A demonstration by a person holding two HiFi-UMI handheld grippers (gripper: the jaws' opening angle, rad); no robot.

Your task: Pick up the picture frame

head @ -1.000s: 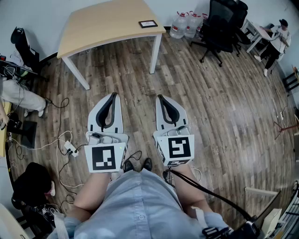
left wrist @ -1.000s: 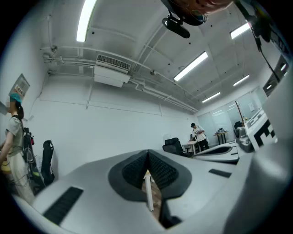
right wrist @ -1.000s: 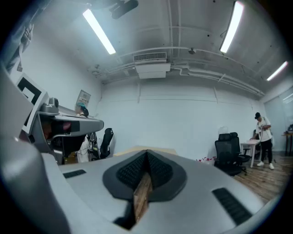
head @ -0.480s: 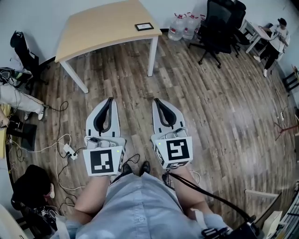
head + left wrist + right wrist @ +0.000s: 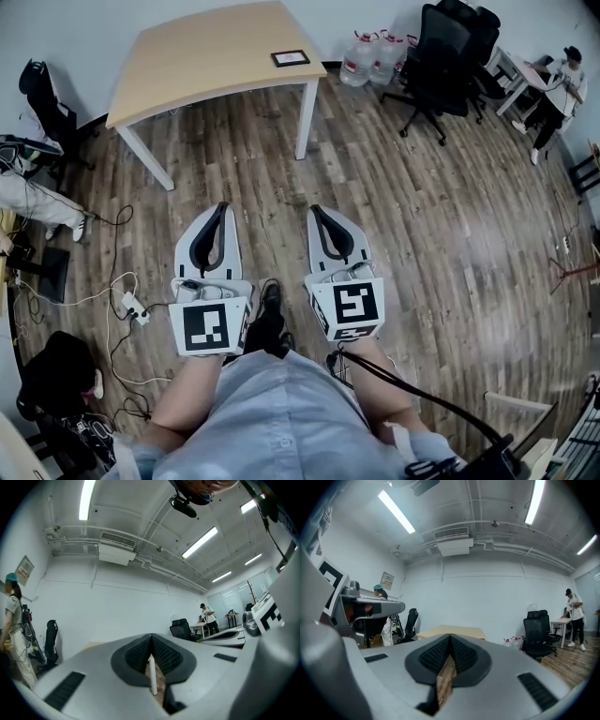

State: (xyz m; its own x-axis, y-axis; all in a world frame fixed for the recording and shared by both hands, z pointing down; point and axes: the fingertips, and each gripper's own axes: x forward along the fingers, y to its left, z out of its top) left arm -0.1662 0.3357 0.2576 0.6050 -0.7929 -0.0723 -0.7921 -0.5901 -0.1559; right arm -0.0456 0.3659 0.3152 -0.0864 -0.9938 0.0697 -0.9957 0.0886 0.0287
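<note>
— On the desk (image 5: 187, 56), where does the picture frame (image 5: 290, 58) lie?
— Flat, near its right-hand corner.
— And the grippers?
— Well short of the desk, over the wooden floor (image 5: 450, 216). The left gripper (image 5: 221, 208) and right gripper (image 5: 317, 210) are side by side, with both pairs of jaws pressed together and nothing between them.

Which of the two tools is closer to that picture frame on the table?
Right, though only slightly. The right tool is almost in line with the picture frame; the left tool is off to its left. Both are well short of it.
</note>
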